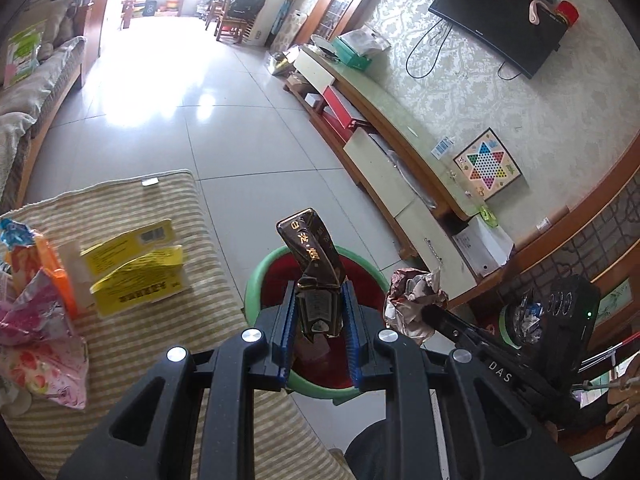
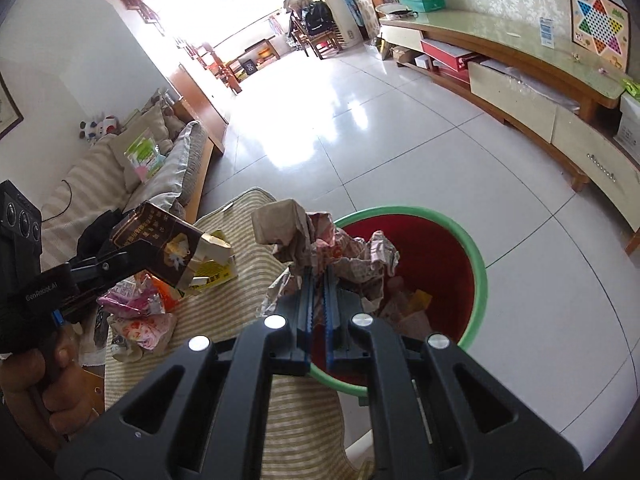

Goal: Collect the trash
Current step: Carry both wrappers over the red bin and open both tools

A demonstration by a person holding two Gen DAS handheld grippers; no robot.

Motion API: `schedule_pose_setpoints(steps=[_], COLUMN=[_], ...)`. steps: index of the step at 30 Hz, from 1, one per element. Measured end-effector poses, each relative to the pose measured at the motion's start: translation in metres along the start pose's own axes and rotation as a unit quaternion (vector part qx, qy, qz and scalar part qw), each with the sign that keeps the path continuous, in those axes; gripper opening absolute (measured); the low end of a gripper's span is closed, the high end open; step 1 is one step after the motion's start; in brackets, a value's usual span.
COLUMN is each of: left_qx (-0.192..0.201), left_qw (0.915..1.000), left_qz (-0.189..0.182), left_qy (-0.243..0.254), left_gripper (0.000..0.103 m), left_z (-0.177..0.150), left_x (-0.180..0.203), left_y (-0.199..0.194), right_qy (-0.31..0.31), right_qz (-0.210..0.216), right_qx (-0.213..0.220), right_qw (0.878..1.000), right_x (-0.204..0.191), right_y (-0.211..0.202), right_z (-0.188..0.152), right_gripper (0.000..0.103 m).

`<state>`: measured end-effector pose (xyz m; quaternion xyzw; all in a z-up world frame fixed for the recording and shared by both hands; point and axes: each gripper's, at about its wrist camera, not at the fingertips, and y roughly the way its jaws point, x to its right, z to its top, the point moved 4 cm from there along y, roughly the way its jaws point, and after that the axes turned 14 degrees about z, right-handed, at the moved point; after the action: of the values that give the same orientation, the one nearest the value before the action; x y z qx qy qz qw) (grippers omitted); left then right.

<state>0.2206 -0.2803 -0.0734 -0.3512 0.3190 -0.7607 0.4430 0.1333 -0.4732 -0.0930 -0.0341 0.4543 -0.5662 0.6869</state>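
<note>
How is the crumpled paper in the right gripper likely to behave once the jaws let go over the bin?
The crumpled paper, pinched by the right gripper, looks thin and probably light; it may drift rather than drop straight. Its loose folds spread past the jaws, so it seems floppy. It hangs above the near rim of the red bin, so part could catch there.

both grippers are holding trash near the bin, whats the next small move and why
Probably open the left gripper first: its dark brown packet seems to hang over the red bin with the green rim, so it should drop in. The right gripper holds crumpled paper near the rim and may need nudging further over.
</note>
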Motion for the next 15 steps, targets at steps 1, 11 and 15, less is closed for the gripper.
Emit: schedule_pose_setpoints(steps=[1, 11, 15], left_qx=[-0.004, -0.037, -0.029], left_qw=[1.0000, 0.9992, 0.9995], left_qz=[-0.003, -0.012, -0.009], left_qy=[0.001, 0.007, -0.006], left_gripper=[0.019, 0.020, 0.071], left_z=[0.001, 0.007, 0.008], left_x=[0.005, 0.036, 0.033], left_y=[0.005, 0.047, 0.048], right_qy=[0.003, 0.024, 0.028], right_qz=[-0.002, -0.003, -0.012], right_qx=[-0.001, -0.007, -0.004], right_qw=[1.000, 1.000, 1.000], right_x=[0.006, 0.029, 0.027], right_y=[0.001, 0.011, 0.010], right_z=[0.001, 0.006, 0.003], right_gripper=[0.005, 0.006, 0.051])
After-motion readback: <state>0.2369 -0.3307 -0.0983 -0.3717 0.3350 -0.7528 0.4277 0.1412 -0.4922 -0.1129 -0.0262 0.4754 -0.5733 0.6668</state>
